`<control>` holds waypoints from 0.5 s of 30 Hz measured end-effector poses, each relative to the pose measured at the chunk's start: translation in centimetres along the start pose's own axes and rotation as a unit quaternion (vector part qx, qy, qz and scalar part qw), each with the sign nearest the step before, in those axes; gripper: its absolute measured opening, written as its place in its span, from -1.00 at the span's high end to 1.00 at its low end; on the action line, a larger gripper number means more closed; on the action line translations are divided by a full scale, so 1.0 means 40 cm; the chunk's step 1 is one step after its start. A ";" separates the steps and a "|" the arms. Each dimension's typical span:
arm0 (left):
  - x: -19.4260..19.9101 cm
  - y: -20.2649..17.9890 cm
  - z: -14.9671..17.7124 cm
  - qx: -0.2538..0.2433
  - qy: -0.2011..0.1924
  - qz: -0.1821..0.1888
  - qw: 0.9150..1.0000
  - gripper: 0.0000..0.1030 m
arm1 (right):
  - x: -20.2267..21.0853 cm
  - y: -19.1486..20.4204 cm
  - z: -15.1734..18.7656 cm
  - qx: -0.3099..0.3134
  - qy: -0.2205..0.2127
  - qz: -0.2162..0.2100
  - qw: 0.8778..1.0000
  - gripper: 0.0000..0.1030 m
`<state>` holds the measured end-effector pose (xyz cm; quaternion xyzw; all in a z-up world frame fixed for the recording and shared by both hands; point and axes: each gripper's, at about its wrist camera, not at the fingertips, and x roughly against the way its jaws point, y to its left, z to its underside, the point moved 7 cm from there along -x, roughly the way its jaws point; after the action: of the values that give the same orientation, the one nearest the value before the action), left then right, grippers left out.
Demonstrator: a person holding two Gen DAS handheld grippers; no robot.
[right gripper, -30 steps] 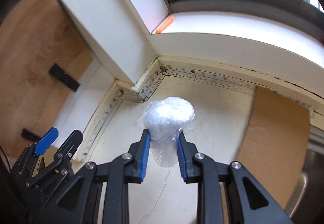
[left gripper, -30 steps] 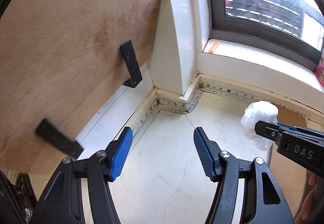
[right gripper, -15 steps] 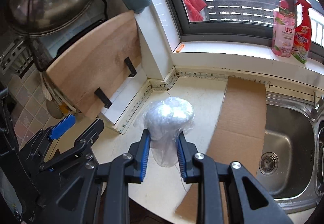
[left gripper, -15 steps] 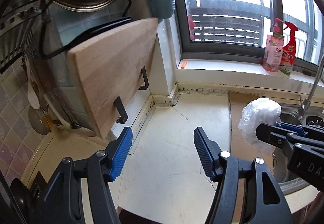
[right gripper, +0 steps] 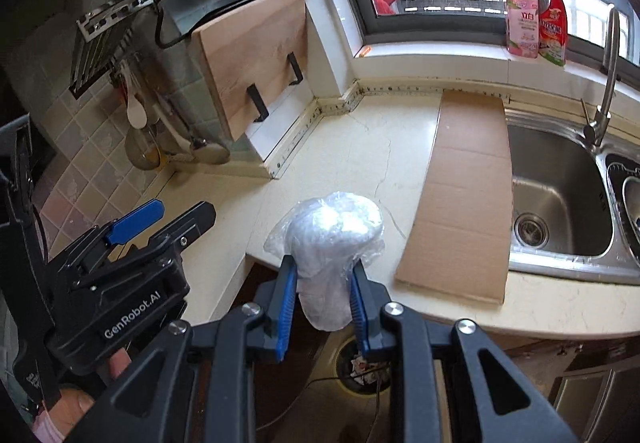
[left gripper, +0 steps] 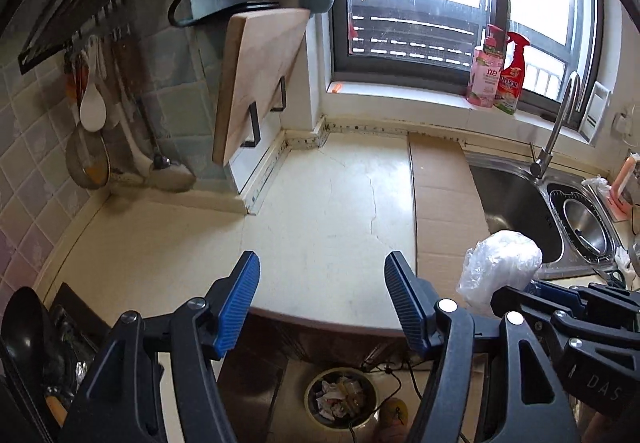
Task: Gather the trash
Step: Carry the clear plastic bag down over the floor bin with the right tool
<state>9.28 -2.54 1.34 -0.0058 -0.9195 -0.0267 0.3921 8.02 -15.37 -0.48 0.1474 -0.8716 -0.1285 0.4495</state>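
My right gripper [right gripper: 323, 279] is shut on a crumpled wad of clear plastic wrap [right gripper: 330, 239], held in the air over the front edge of the cream counter [right gripper: 352, 151]. The same plastic wad [left gripper: 500, 267] shows at the right of the left wrist view, in front of the right gripper's black body. My left gripper [left gripper: 320, 283] is open with nothing between its blue pads, over the counter's front edge. Down on the floor stands a round trash bin [left gripper: 342, 397] with scraps in it, below and between both grippers; the trash bin [right gripper: 362, 363] is partly hidden behind my right gripper's fingers.
A flat cardboard sheet [right gripper: 464, 187] lies on the counter beside the steel sink [right gripper: 556, 195] with its tap [right gripper: 608, 75]. A wooden cutting board [right gripper: 256, 55] leans at the back left under a rack with pots. Two spray bottles [right gripper: 536, 15] stand on the windowsill. Cables trail on the floor near the bin.
Both grippers have pulled back and up from the counter's back corner to its front edge. The plastic wad stayed in the right gripper. The floor and trash bin have come into view.
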 end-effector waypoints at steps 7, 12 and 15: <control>0.019 0.058 0.118 0.025 0.011 -0.009 1.000 -0.23 | 0.006 0.022 0.095 0.000 0.013 0.002 1.000 0.51; -0.031 0.084 0.148 0.055 0.024 -0.009 0.998 -0.23 | -0.022 -0.021 0.099 -0.009 0.005 0.039 0.999 0.51; -0.052 0.080 0.160 0.059 0.027 -0.009 0.998 -0.23 | -0.026 -0.036 0.094 -0.016 0.008 0.036 0.999 0.51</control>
<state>6.21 1.01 -4.44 0.0265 -0.9087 0.0244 0.4158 5.73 -15.98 -3.89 0.1100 -0.8704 -0.1253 0.4633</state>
